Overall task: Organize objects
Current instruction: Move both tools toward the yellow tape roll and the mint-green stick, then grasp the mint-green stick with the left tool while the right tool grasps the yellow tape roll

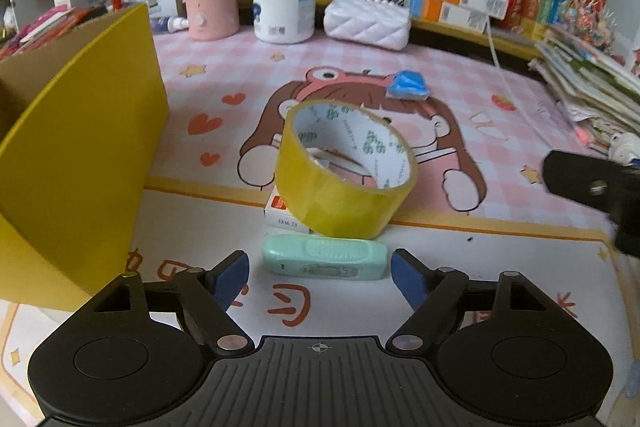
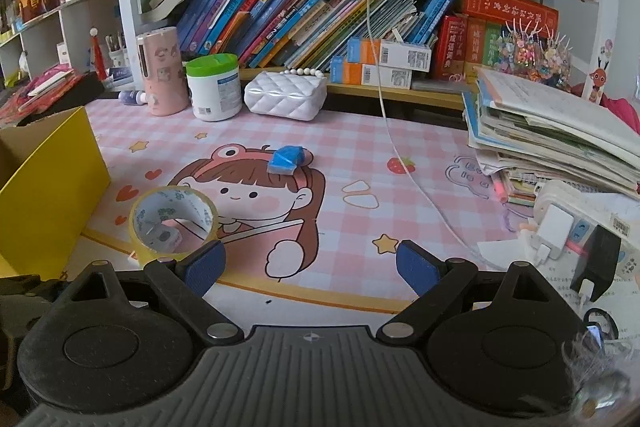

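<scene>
A yellow tape roll (image 1: 344, 167) leans tilted on a small white and red box (image 1: 280, 213) on the pink cartoon mat (image 1: 500, 75). Just in front lies a mint green case (image 1: 324, 262), between the blue pads of my left gripper (image 1: 320, 259), which is open with neither pad pressing on it. A blue wrapped block (image 1: 408, 85) sits farther back. An open yellow cardboard box (image 1: 80, 147) stands at the left. In the right wrist view, my right gripper (image 2: 310, 249) is open and holds nothing, with the tape roll (image 2: 174, 223) to its left and the blue block (image 2: 286, 159) ahead.
At the back stand a pink bottle (image 2: 164, 71), a white canister with a green lid (image 2: 214, 87) and a white quilted purse (image 2: 286, 95). A stack of books (image 2: 552, 139) and a power strip with chargers (image 2: 568, 223) crowd the right side. A white cable (image 2: 404, 163) crosses the mat.
</scene>
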